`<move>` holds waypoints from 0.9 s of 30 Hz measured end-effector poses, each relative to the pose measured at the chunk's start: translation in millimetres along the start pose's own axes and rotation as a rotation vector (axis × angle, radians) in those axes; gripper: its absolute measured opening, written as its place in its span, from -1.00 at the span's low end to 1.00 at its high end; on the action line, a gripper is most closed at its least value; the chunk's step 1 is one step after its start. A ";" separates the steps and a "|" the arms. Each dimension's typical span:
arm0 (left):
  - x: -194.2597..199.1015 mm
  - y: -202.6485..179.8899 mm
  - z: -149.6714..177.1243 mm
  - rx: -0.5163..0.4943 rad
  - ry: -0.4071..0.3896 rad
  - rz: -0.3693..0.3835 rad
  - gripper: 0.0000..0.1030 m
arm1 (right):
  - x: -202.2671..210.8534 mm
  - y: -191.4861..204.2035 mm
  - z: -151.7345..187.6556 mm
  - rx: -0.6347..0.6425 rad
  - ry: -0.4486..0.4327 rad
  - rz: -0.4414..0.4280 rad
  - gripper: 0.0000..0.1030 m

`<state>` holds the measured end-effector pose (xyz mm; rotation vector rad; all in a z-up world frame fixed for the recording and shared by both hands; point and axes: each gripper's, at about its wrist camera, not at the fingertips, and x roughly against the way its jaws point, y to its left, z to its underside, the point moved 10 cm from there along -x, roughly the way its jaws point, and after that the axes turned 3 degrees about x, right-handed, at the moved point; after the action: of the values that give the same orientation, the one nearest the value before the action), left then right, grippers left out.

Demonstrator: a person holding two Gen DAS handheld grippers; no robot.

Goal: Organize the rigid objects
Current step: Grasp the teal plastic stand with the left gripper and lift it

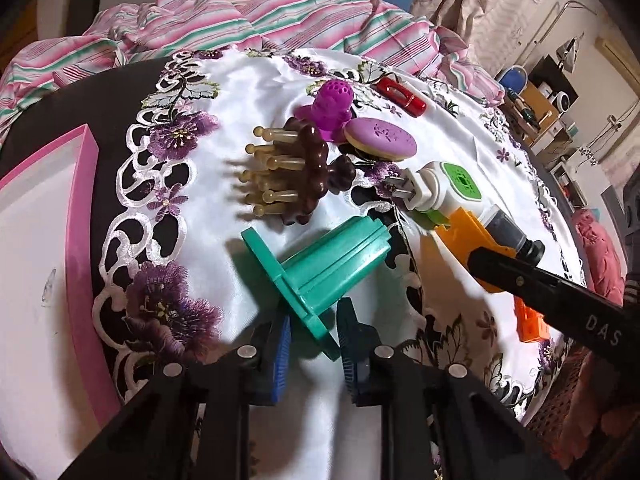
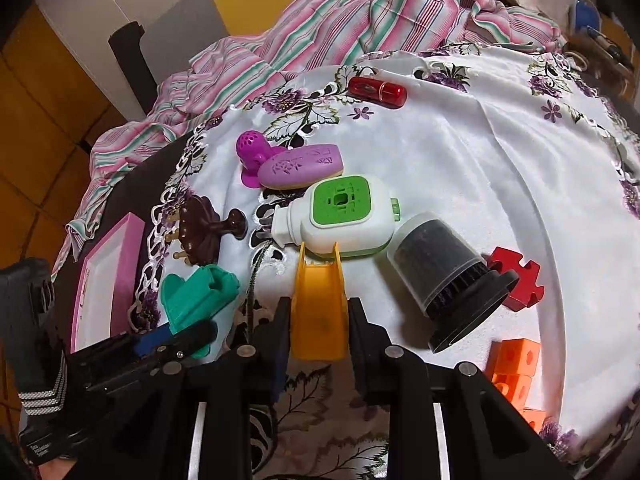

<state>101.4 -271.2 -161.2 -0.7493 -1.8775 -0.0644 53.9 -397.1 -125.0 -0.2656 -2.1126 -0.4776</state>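
**Both grippers clamped on plastic pieces over the embroidered cloth**

A glossy white satin tablecloth (image 2: 460,168), edged with cutwork and purple embroidered flowers, carries a cluster of hard plastic things. A teal flanged holder (image 1: 320,268), tube-shaped with a flat rectangular base plate, lies on its side. Beyond it sits a dark brown scalloped massage comb (image 1: 296,172) with pale ball-tipped pegs, a perforated magenta dome (image 1: 332,108), a lilac oval case (image 1: 380,140) with cut-out pattern, and a translucent red capsule-shaped case (image 2: 378,90). A white plug-in device (image 2: 340,216) with a green square top lies beside a clear cup with a black ribbed cap (image 2: 444,280), a red jigsaw-shaped block (image 2: 518,282) and orange holed cubes (image 2: 514,368). A pink-rimmed white tray (image 1: 80,216) stands at the left.

The left gripper (image 1: 312,344) is closed down, its blue ribbed pads pinching the teal holder's base plate. The right gripper (image 2: 318,320) is likewise closed, squeezing a yellow-orange channel-shaped piece (image 2: 318,304) between its black fingers.

The tray is cut off by the frame, the orange cubes partly so, and the comb's pegs are mostly hidden in the right view.
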 end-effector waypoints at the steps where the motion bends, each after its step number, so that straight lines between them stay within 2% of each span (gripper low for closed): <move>1: 2.6 -0.4 -0.2 -0.002 -0.011 0.004 -0.67 | 0.3 0.1 -0.1 0.002 -0.001 -0.002 -0.48; 7: 24.6 1.1 -0.2 -0.007 -0.086 0.028 -0.67 | 2.1 8.0 -0.5 0.012 -0.008 -0.039 -0.48; 14: 51.2 11.4 3.6 0.076 -0.146 0.081 -0.67 | 7.4 15.2 -3.6 0.028 -0.037 -0.065 -0.48; 21: 93.0 40.7 10.5 0.144 -0.241 0.087 -0.67 | 3.4 22.8 0.4 0.099 -0.021 -0.024 -0.48; 27: 114.3 84.1 19.9 0.214 -0.283 0.031 -0.67 | 3.5 36.1 5.4 0.223 -0.033 0.041 -0.48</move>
<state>101.7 -143.1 -97.0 -0.6648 -2.0984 0.2717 61.0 -362.2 -116.3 -0.1888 -2.1660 -0.2120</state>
